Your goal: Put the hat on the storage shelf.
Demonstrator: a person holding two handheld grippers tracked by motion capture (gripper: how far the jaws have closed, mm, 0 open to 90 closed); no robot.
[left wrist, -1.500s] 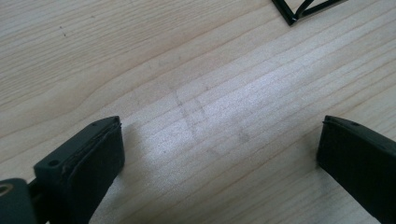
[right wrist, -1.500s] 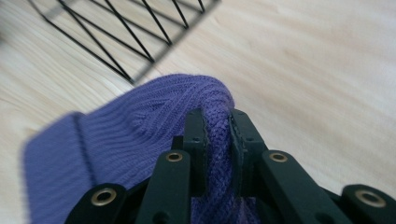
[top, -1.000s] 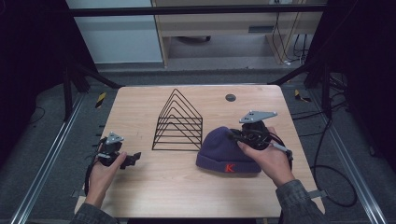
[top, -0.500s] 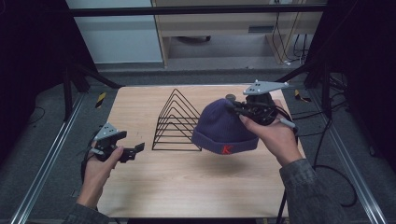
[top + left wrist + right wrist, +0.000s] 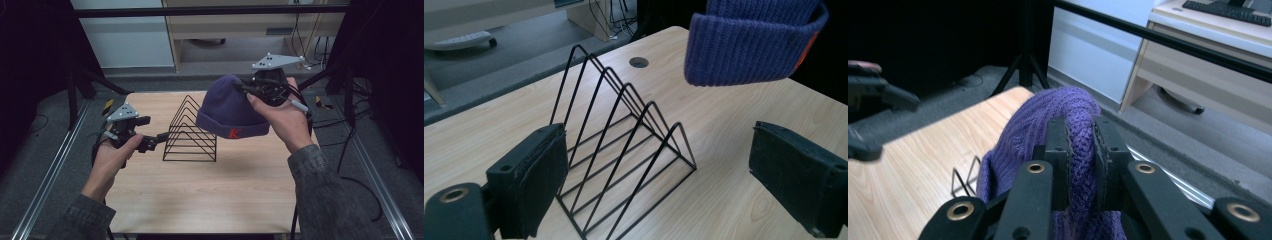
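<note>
A purple knit beanie (image 5: 227,109) with a small red mark on its cuff hangs in the air above the table. My right gripper (image 5: 250,90) is shut on the crown of the beanie (image 5: 1058,130), the knit pinched between its two black jaws. The cuff of the beanie (image 5: 754,42) hovers above and just right of a black wire rack (image 5: 192,132) with triangular dividers. My left gripper (image 5: 159,139) is open beside the rack's left end, low over the table. In the left gripper view the wire rack (image 5: 624,150) stands just beyond the spread jaws.
The light wooden table (image 5: 240,190) has a round hole (image 5: 639,62) near its far edge. Metal rails run along both sides of the table. Beyond the far edge stand a desk and cables on the floor. Dark tripod legs stand at the far left.
My right gripper has lifted the beanie off the table and carried it up and left toward the rack. My left gripper has moved right, up to the rack's left end.
</note>
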